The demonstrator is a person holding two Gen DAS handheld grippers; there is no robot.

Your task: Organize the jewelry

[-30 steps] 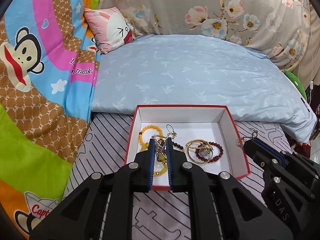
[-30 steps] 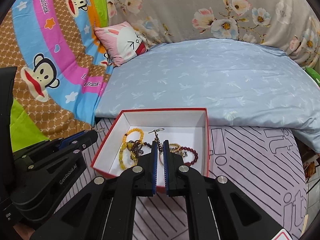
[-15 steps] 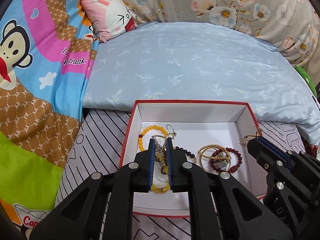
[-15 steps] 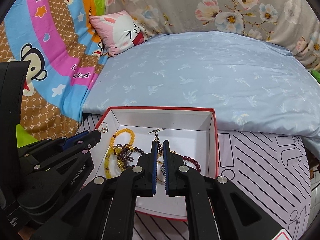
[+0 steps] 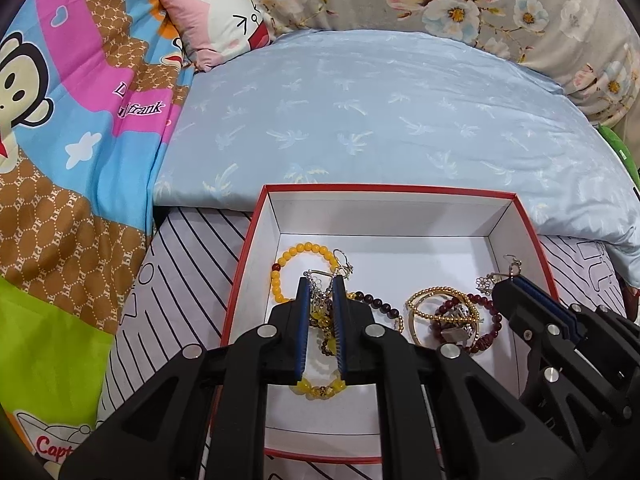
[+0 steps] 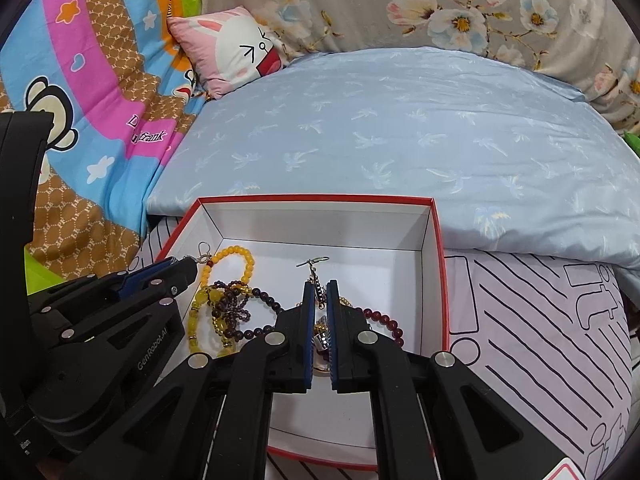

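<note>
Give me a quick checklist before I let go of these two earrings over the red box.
1. Left tongs shut on the left earring: ok.
2. Right tongs shut on the right earring: ok.
3. Both tips over the red box, inside its rim: ok.
4. Bare white floor directly under either earring: not ok; yellow bead bracelet and dark red bead bracelet lie below.
5. The two tongs clear of each other: ok.
6. Earring hooks free of the bracelets: cannot tell.
</note>
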